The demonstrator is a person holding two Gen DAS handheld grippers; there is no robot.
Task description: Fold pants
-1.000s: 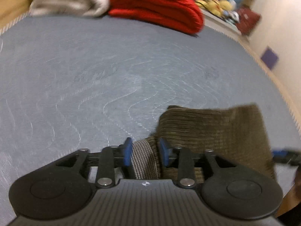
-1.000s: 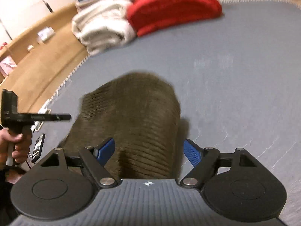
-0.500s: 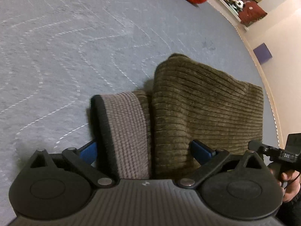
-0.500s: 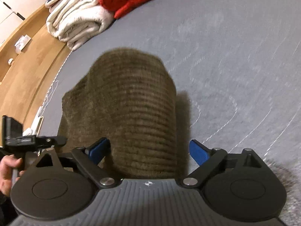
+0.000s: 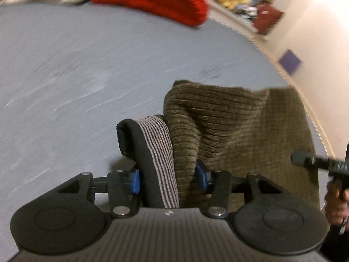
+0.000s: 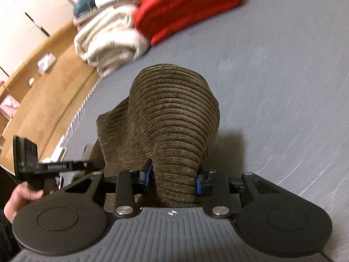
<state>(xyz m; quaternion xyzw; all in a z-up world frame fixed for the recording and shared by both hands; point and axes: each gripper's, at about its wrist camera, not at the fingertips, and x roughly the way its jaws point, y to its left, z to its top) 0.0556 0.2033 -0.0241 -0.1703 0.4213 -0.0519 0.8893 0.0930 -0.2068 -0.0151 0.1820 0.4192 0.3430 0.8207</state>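
1. You had one pair of pants (image 5: 229, 131), olive-brown corduroy, bunched on the grey mattress (image 5: 76, 76) near its front edge. Its striped waistband with a black rim (image 5: 157, 152) stood up at the left end of the bundle.
2. Your left gripper (image 5: 168, 178) had the waistband and a fold of corduroy between its two blue pads. Its jaws were closing, and the pads pressed the cloth from both sides.
3. Your right gripper (image 6: 173, 178) had a thick ridge of corduroy between its two pads. Those jaws were closing too, and the pads squeezed the fold narrow where they met it.
4. Each camera caught the other tool at its edge: your right hand (image 5: 336, 203) low at the right of the left view, your left hand (image 6: 19, 198) low at the left of the right view.
5. At the far end of the mattress lay two folded piles, one red blanket (image 6: 185, 6) and one cream blanket (image 6: 109, 41), touching each other. They lay well apart from the pants.
6. Between the pants and those piles, the grey surface was bare and wide. The wooden floor (image 6: 43, 80) ran along one side of the mattress, and a pale wall (image 5: 316, 32) along the other.
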